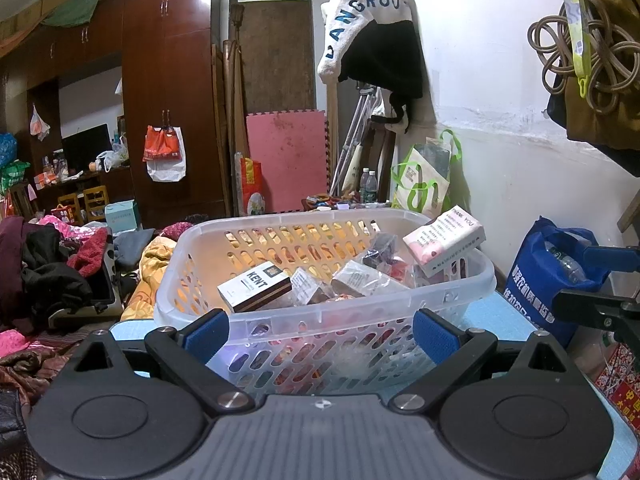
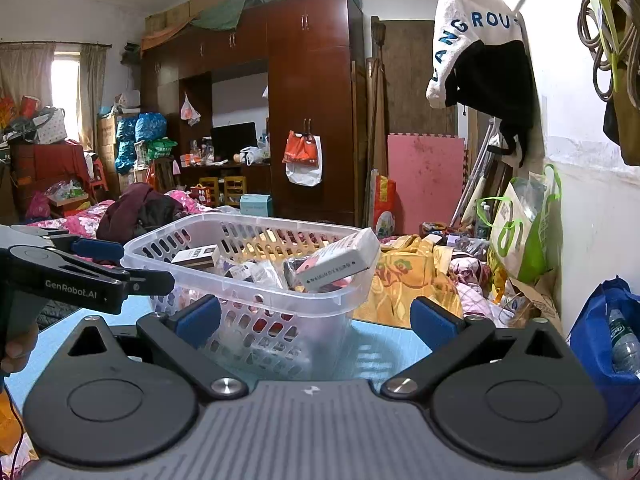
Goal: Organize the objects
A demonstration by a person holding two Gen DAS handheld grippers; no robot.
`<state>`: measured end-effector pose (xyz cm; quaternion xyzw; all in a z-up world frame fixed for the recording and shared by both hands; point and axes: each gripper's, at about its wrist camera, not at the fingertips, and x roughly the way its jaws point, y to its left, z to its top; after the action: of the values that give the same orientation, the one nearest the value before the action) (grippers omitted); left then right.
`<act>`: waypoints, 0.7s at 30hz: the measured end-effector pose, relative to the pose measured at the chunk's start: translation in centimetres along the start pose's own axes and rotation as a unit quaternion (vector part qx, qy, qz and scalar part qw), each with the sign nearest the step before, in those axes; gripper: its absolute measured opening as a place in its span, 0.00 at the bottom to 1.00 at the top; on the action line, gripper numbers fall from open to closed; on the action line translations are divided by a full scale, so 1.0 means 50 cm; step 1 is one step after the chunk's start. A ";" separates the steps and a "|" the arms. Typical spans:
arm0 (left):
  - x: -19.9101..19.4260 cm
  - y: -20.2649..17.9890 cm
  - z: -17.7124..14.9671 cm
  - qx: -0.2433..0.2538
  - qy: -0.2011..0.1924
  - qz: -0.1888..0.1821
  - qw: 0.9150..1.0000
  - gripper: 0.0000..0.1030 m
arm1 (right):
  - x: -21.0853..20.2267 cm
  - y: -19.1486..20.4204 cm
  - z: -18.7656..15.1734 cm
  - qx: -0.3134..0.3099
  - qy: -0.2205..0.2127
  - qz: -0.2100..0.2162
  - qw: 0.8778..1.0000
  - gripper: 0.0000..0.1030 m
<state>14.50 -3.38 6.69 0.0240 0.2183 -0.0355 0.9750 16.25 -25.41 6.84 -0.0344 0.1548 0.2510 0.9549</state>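
A clear plastic basket point(image 1: 320, 320) stands on a light blue tabletop point(image 1: 508, 316). It holds a KENT box point(image 1: 256, 286), a pink and white box point(image 1: 444, 240) leaning on the right rim, and several wrapped packets point(image 1: 360, 280). My left gripper point(image 1: 320, 336) is open and empty, just in front of the basket's near wall. In the right wrist view the basket point(image 2: 248, 300) is ahead and left, with the pink and white box point(image 2: 340, 260) on its rim. My right gripper point(image 2: 316, 318) is open and empty, by the basket's right corner. The left gripper point(image 2: 96, 264) shows at the left.
A blue bag point(image 1: 552, 276) with a water bottle stands right of the table by the white wall. A bed with piled clothes point(image 1: 60, 264) and a yellow blanket point(image 2: 404, 280) lies behind. A dark wardrobe point(image 1: 168, 92), a pink foam mat point(image 1: 288, 160) and a green bag point(image 2: 520, 232) stand farther back.
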 end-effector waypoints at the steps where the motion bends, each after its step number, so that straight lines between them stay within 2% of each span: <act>1: 0.000 0.000 0.000 0.000 0.000 0.001 1.000 0.97 | 0.000 0.000 0.000 0.000 0.000 0.000 1.000 1.00; 21: 0.010 -0.002 -0.002 -0.002 0.003 0.003 1.000 0.97 | 0.004 -0.001 -0.007 0.000 0.003 0.001 1.000 1.00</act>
<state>14.90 -3.50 6.41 0.0229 0.2212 -0.0321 0.9744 16.34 -25.40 6.42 -0.0348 0.1580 0.2513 0.9543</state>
